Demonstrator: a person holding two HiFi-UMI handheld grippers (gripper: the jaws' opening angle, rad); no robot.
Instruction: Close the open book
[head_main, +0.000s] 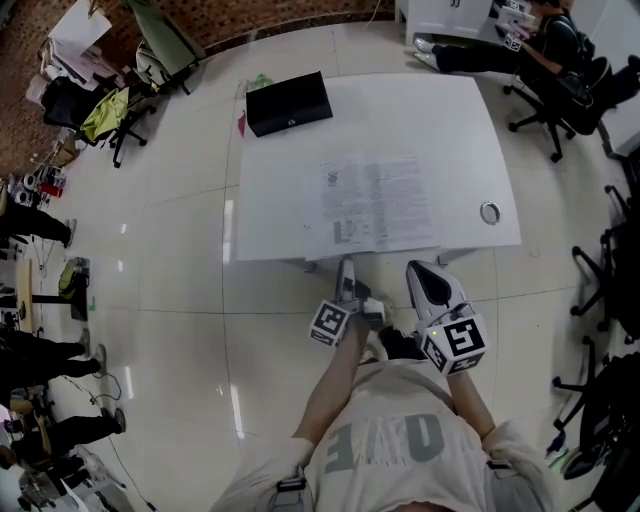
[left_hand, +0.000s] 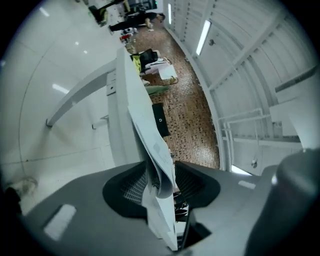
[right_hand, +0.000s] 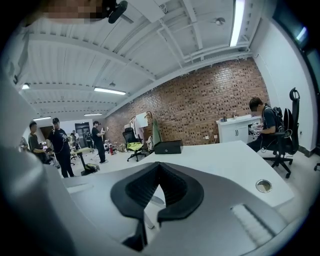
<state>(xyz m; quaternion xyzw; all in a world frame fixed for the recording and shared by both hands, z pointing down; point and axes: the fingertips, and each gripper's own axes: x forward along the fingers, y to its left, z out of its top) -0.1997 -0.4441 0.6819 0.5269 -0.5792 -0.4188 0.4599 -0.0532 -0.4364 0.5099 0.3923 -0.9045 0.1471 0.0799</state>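
Evidently, the open book (head_main: 378, 203) is laid flat mid-frame by the lower edge of the table (head_main: 440, 120), its near pages (left_hand: 159, 165) straddled, not pinched, by the parted left tool (head_main: 346, 266), presumably to fold one half over, while the right tool (head_main: 424, 270) is held together and empty alongside.

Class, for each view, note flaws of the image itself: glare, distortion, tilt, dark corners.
Head view: fisheye curves the tile lines of the floor, lamp glare streaks it, and print on the open book looks washed out against the white table. Left gripper view: the scene is rolled sideways, corners black. Right gripper view: the ceiling tube light blows out; rim black.
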